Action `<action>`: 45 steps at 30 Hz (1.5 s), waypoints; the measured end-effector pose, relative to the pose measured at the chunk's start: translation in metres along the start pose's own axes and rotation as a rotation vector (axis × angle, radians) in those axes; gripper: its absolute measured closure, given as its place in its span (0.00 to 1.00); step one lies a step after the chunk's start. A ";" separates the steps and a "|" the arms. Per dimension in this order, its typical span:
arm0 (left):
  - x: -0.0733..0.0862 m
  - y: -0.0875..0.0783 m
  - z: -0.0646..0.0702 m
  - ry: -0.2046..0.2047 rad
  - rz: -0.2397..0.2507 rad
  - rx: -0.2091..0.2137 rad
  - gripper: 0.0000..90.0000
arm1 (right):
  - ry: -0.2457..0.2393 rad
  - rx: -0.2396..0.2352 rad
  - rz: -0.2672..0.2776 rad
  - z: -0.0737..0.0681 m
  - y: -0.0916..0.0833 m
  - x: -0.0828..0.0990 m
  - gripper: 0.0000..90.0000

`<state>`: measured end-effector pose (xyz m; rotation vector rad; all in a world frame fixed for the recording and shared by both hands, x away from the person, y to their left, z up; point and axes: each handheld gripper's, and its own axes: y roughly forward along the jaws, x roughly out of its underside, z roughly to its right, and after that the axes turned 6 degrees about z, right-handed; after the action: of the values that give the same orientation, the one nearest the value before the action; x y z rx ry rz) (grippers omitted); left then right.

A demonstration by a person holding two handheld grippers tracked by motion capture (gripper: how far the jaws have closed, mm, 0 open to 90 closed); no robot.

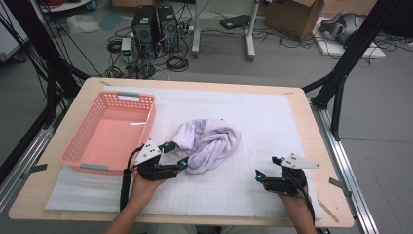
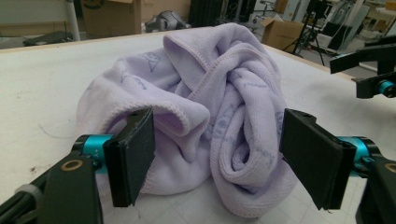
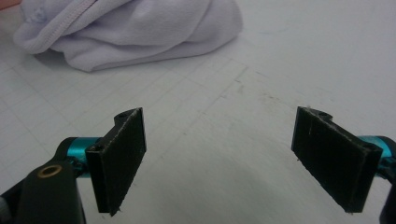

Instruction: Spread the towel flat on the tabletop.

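Lying crumpled mid-bench, the lilac towel twists in folds; left claw gapes around it, right claw apart; pink basket far-left holds nothing.

- Left gripper: black body, teal fittings behind flat black pads, brass screw, grey three-cornered plate, black cable along a bare forearm.
- Right gripper: same build; worn pad edges; cable likewise.

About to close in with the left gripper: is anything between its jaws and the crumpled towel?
Nothing visible. The left gripper sits right at the towel, jaws open on either side of its near folds with bare mat beneath. The basket stands off to the side.
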<state>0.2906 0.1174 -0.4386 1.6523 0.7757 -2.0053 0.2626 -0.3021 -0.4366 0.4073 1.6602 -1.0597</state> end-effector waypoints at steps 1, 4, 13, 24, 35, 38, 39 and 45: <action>0.001 0.000 0.001 -0.002 -0.006 0.004 0.32 | 0.003 -0.008 -0.011 -0.003 0.005 -0.002 0.19; 0.002 0.001 0.004 0.009 -0.025 0.005 0.35 | -0.016 -0.038 -0.023 -0.014 0.019 -0.008 0.19; 0.003 0.001 0.003 0.024 -0.051 -0.001 0.39 | -0.066 -0.099 -0.126 -0.045 0.070 -0.028 0.31; 0.004 0.005 -0.001 0.014 -0.075 0.002 0.38 | -0.098 -0.125 -0.155 -0.070 0.110 -0.036 0.69; 0.005 0.005 -0.003 0.004 -0.076 0.003 0.39 | -0.176 -0.147 -0.196 -0.059 0.074 -0.033 0.95; 0.004 0.005 -0.002 0.005 -0.076 0.002 0.39 | -0.165 -0.122 -0.200 -0.047 0.047 -0.022 0.95; 0.004 0.005 -0.002 0.004 -0.074 0.001 0.39 | -0.153 -0.109 -0.200 -0.042 0.039 -0.018 0.96; 0.004 0.004 -0.002 0.006 -0.071 -0.004 0.39 | -0.104 -0.029 -0.202 -0.020 -0.017 0.005 1.00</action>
<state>0.2939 0.1160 -0.4434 1.6506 0.8518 -2.0464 0.2369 -0.2966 -0.4330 0.1644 1.6470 -1.1833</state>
